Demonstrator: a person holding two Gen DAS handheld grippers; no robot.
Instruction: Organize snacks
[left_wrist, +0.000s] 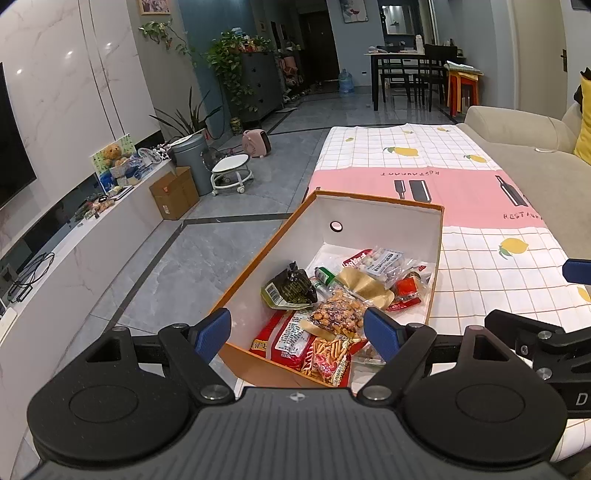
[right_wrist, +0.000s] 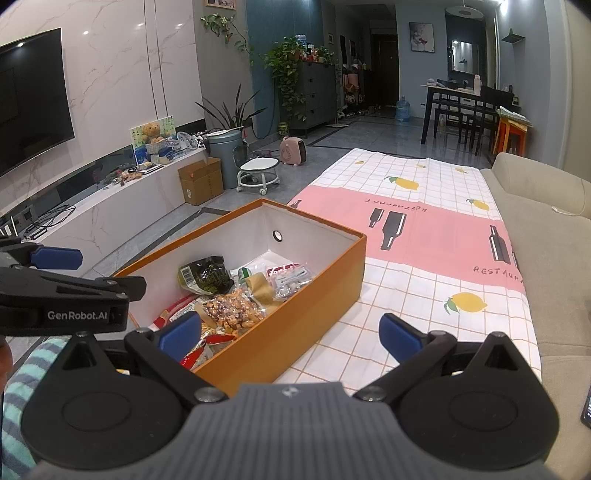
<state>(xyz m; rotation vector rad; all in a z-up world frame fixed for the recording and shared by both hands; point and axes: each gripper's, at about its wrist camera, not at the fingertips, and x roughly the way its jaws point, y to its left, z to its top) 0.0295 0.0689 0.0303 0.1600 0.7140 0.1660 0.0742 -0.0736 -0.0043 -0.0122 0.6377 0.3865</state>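
An orange cardboard box (left_wrist: 373, 225) with white inner walls stands on the tablecloth and holds several snack packets (left_wrist: 332, 314): a dark green bag, a red packet, a clear bag of nuts, a pack of orange sticks. My left gripper (left_wrist: 297, 330) hangs open over the box's near end, nothing between its blue pads. The same box (right_wrist: 295, 332) lies left of centre in the right wrist view, snack packets (right_wrist: 232, 306) inside. My right gripper (right_wrist: 290, 336) is open and empty, straddling the box's near right wall. The left gripper's body (right_wrist: 66, 299) shows at the left edge.
A checked tablecloth (right_wrist: 424, 229) with lemons and a pink band covers the low table. A beige sofa (right_wrist: 554, 240) runs along the right. On the left are grey floor tiles, a white TV bench (right_wrist: 110, 206), a cardboard carton, a bin and a small stool. A striped sleeve (right_wrist: 22, 387) shows at lower left.
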